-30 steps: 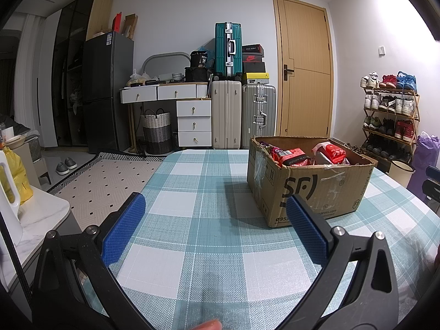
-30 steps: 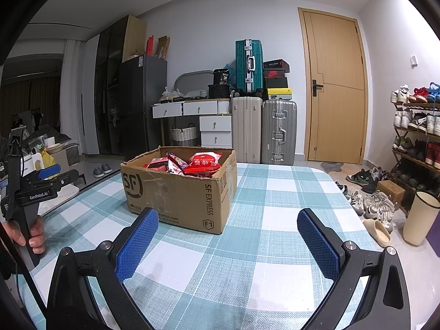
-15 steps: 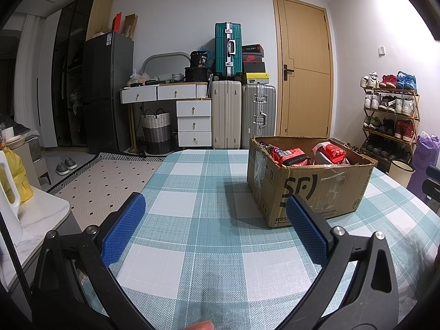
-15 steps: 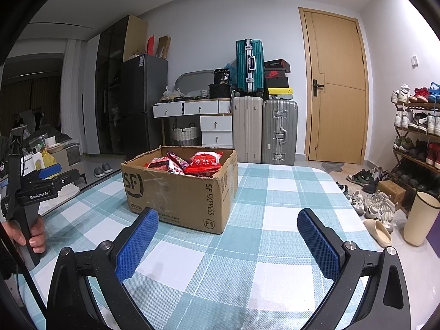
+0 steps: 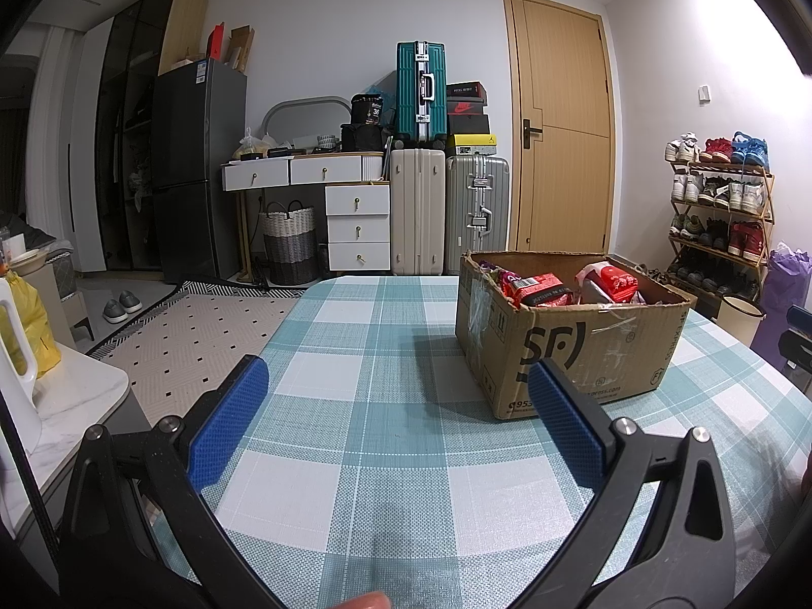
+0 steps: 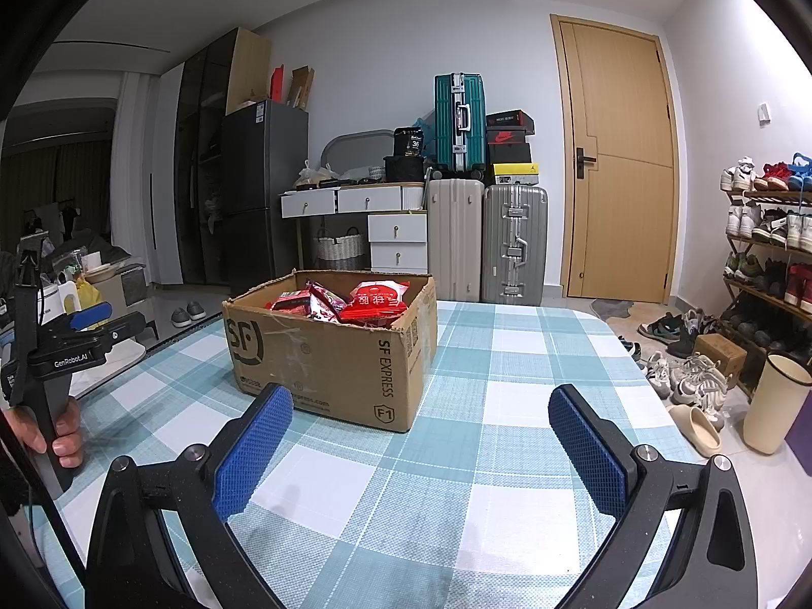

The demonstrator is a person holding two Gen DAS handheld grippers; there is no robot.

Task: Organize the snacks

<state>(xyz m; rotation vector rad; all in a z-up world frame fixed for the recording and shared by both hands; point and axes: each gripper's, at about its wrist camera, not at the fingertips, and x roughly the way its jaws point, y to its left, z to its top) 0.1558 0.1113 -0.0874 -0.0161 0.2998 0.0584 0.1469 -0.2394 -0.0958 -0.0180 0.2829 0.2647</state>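
On the teal-and-white checked tablecloth [image 6: 507,355] sits a brown cardboard box [image 6: 330,350] filled with red snack packets [image 6: 375,297]; the left gripper [image 5: 396,406] and right gripper [image 6: 421,429] hover spread wide, empty.

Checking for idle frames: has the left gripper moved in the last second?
No. In the left wrist view the cardboard box sits in the same spot beside the open left gripper.

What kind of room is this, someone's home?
Most likely a lived-in apartment, an entry and dining area: a checked-cloth table holds a cardboard box of snacks, a shoe rack stands by the wooden door, and suitcases line the wall.
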